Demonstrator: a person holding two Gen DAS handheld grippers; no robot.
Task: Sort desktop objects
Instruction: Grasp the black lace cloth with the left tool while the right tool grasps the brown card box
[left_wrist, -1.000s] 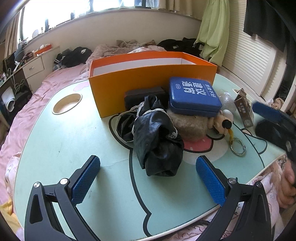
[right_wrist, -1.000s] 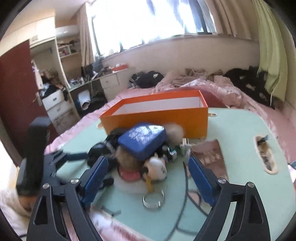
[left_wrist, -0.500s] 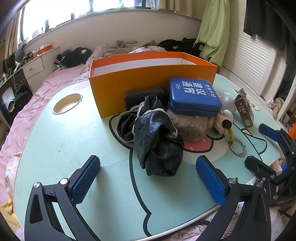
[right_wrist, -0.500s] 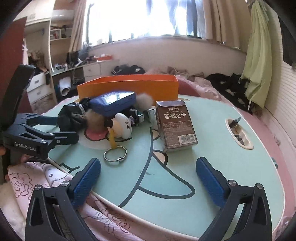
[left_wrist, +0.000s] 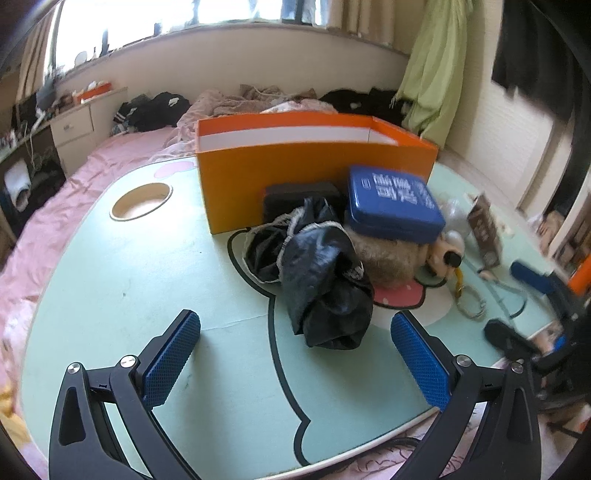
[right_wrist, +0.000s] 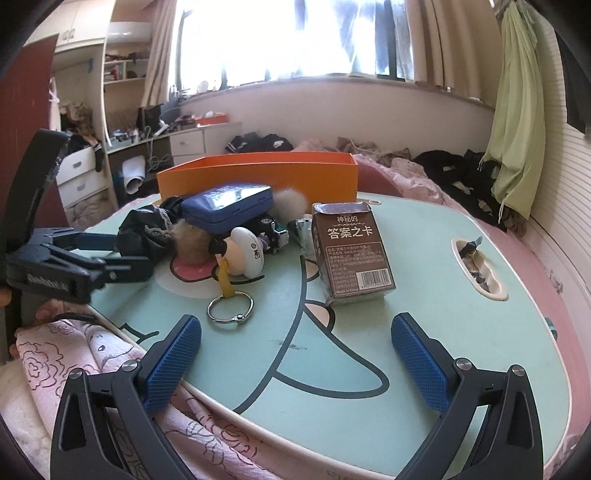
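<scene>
On the mint-green table (left_wrist: 110, 295) a pile lies in front of an orange box (left_wrist: 314, 173): a black drawstring bag (left_wrist: 321, 280), a blue case (left_wrist: 391, 203) on a furry brown thing (left_wrist: 388, 258), a black block (left_wrist: 299, 194), a white toy with a metal ring (right_wrist: 231, 308), and a brown card box (right_wrist: 349, 251). My left gripper (left_wrist: 295, 354) stands open just short of the black bag, nothing between its fingers. My right gripper (right_wrist: 295, 354) is open over the table's near edge, the brown card box ahead of it.
A round cup hole (left_wrist: 142, 201) sits at the table's far left in the left wrist view. A slot (right_wrist: 480, 267) with small bits lies at the right in the right wrist view. Pink bedding (right_wrist: 74, 350) surrounds the table. A desk with drawers (right_wrist: 184, 144) stands behind.
My right gripper swung right and sank toward the table's edge, its jaws spreading wider; the brown card box now lies ahead of it. The left gripper has barely moved.
</scene>
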